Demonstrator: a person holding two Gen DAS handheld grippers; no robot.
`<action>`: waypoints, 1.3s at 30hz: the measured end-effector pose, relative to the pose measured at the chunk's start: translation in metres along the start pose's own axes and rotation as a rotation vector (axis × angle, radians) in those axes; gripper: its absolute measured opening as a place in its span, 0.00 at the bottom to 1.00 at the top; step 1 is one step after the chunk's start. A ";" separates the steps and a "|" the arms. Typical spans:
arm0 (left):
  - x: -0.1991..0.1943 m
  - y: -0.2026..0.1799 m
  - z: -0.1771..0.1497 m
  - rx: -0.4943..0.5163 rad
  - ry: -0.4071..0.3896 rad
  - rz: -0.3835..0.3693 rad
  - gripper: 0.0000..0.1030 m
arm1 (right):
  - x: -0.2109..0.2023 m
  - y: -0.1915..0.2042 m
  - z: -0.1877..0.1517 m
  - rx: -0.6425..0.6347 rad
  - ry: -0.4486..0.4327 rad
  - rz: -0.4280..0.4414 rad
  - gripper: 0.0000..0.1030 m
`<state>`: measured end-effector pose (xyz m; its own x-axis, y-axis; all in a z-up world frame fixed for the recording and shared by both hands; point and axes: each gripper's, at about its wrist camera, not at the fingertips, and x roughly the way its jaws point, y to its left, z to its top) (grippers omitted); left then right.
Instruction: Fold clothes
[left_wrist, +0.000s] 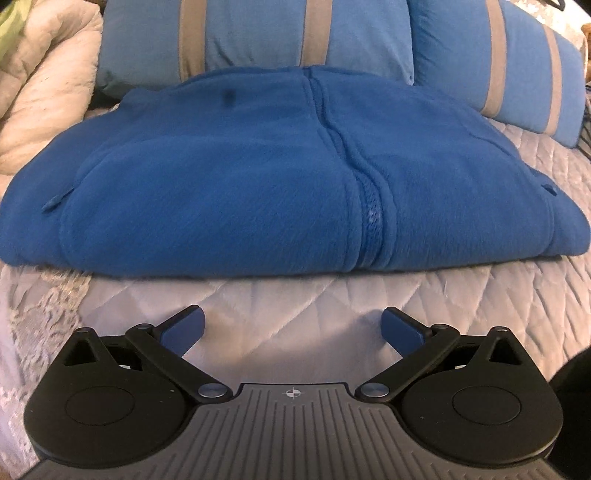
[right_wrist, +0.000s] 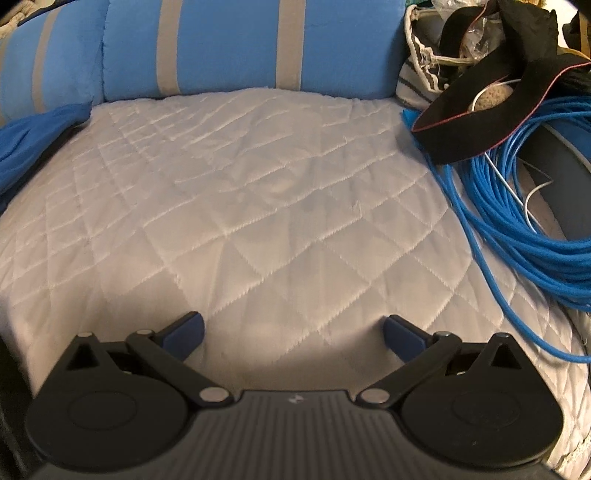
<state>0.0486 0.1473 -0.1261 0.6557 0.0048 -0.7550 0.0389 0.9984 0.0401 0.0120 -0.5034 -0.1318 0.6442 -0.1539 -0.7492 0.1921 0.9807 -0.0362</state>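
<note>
Left wrist view looks over a blue fleece (left_wrist: 236, 192) lying folded on the quilted bed (left_wrist: 295, 295), its long axis running left to right across the frame and its zipper (left_wrist: 369, 206) running front to back, from the near folded edge toward the pillows (left_wrist: 255, 33) behind it. A pale comforter (left_wrist: 40, 85) is bunched at the far left beside the fleece. The left gripper (left_wrist: 293, 326) hangs just short of the near edge of the fleece, apart from it, with bare quilt between; its jaws are spread wide and hold nothing. The zipper lines up roughly with the gap between the jaws, a little to the right of centre. Right wrist view shows things the other does not: a coil of blue cable (right_wrist: 517, 206) at the right edge of the bed, with a black strap (right_wrist: 491, 110) and clutter above it. Only a corner of the fleece (right_wrist: 33, 136) shows there, at the far left, well apart from the right gripper (right_wrist: 293, 328), whose jaws are likewise spread wide and empty over bare quilt (right_wrist: 258, 192).
</note>
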 end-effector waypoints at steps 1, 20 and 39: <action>0.001 -0.001 0.001 -0.001 -0.003 0.000 1.00 | 0.001 0.000 0.001 -0.002 -0.005 -0.002 1.00; 0.019 -0.016 0.006 -0.011 -0.118 0.057 1.00 | 0.024 0.004 0.022 0.030 -0.093 -0.022 1.00; 0.024 -0.020 -0.012 -0.018 -0.264 0.087 1.00 | 0.035 0.001 0.009 0.150 -0.296 -0.055 0.99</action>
<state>0.0541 0.1282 -0.1530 0.8301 0.0781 -0.5521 -0.0379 0.9957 0.0840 0.0417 -0.5086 -0.1524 0.8129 -0.2558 -0.5232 0.3249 0.9448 0.0427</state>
